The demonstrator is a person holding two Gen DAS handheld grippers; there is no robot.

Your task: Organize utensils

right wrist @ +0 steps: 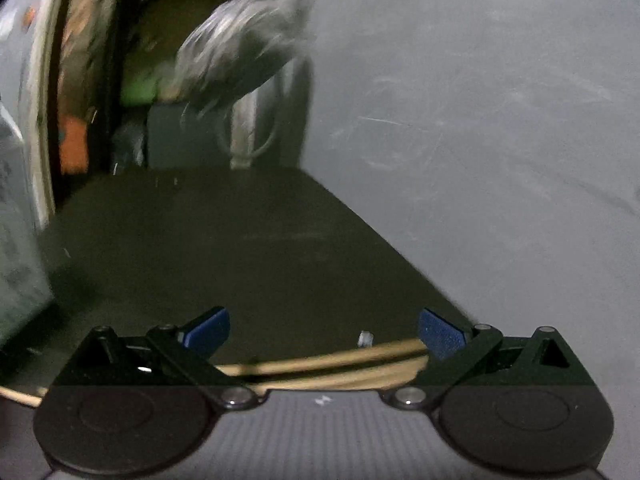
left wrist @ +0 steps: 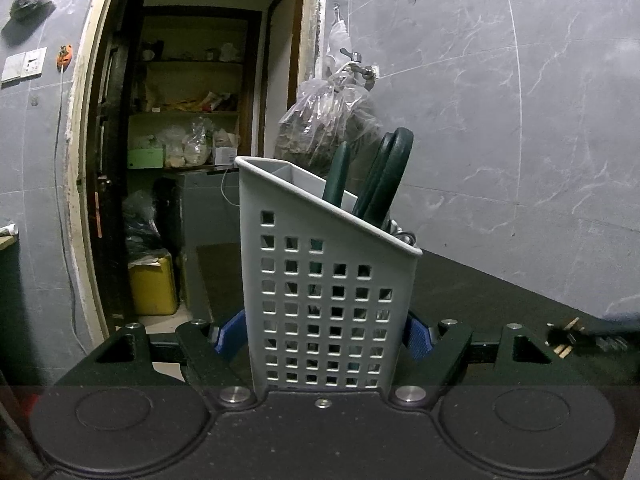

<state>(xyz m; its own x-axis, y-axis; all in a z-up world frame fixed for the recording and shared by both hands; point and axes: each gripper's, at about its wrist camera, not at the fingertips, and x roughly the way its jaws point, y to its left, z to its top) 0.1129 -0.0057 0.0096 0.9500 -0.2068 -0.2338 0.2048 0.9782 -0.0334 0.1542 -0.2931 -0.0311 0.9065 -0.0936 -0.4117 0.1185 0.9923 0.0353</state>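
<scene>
A grey perforated utensil holder stands upright on the dark counter. Dark green handles stick out of its top. My left gripper is shut on the holder, with a blue pad against each side of its base. In the right wrist view, which is blurred, my right gripper is open just above the counter. Pale wooden chopsticks lie flat on the counter below and between its fingers, untouched. The holder shows as a grey blur at the left edge.
A grey marble wall runs along the right of the counter. A plastic bag hangs from a tap behind the holder. An open doorway shows storage shelves and a yellow container. A plug lies at the right.
</scene>
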